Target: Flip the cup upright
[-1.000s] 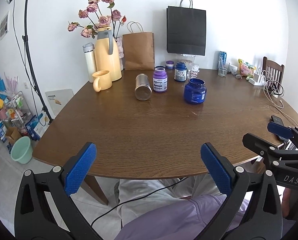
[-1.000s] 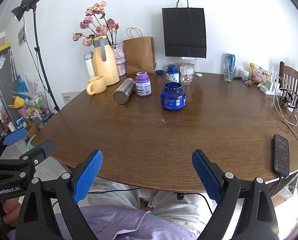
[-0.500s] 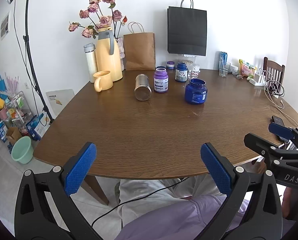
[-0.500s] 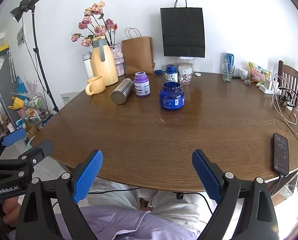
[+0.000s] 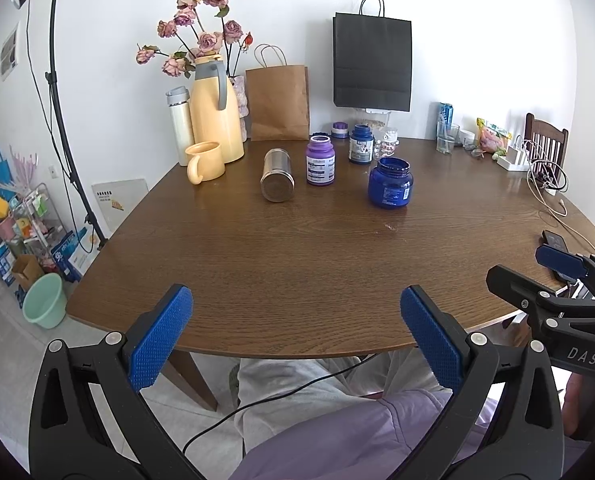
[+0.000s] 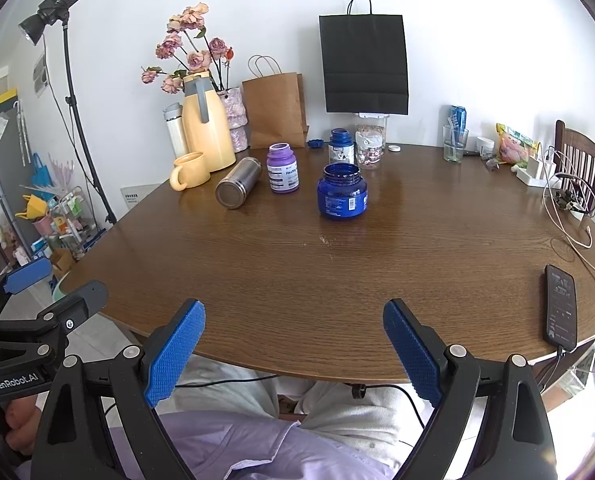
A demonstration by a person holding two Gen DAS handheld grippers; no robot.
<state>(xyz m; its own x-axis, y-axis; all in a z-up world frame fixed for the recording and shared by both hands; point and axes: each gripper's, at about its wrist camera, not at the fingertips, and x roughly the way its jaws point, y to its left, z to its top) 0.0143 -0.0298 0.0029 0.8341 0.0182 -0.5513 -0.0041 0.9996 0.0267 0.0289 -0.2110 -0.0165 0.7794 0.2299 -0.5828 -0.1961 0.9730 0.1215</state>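
Observation:
A steel cup (image 5: 277, 175) (image 6: 238, 183) lies on its side at the far middle-left of the brown table (image 5: 297, 248), its round end facing me. My left gripper (image 5: 296, 338) hangs open at the table's near edge, far short of the cup, with nothing between its blue pads. My right gripper (image 6: 294, 350) is open too, held at the near edge over the person's lap. Each gripper shows at the side of the other's view.
A yellow mug (image 5: 203, 161) and yellow thermos jug (image 5: 215, 120) stand left of the cup. A purple bottle (image 5: 320, 161), a blue jar (image 5: 390, 183) and a smaller blue bottle (image 5: 361, 145) stand to its right. A phone (image 6: 560, 306) and cables lie at the right edge.
Both grippers have crept slightly forward and the views shifted a little; both stay open. The cup and the other table items have not moved.

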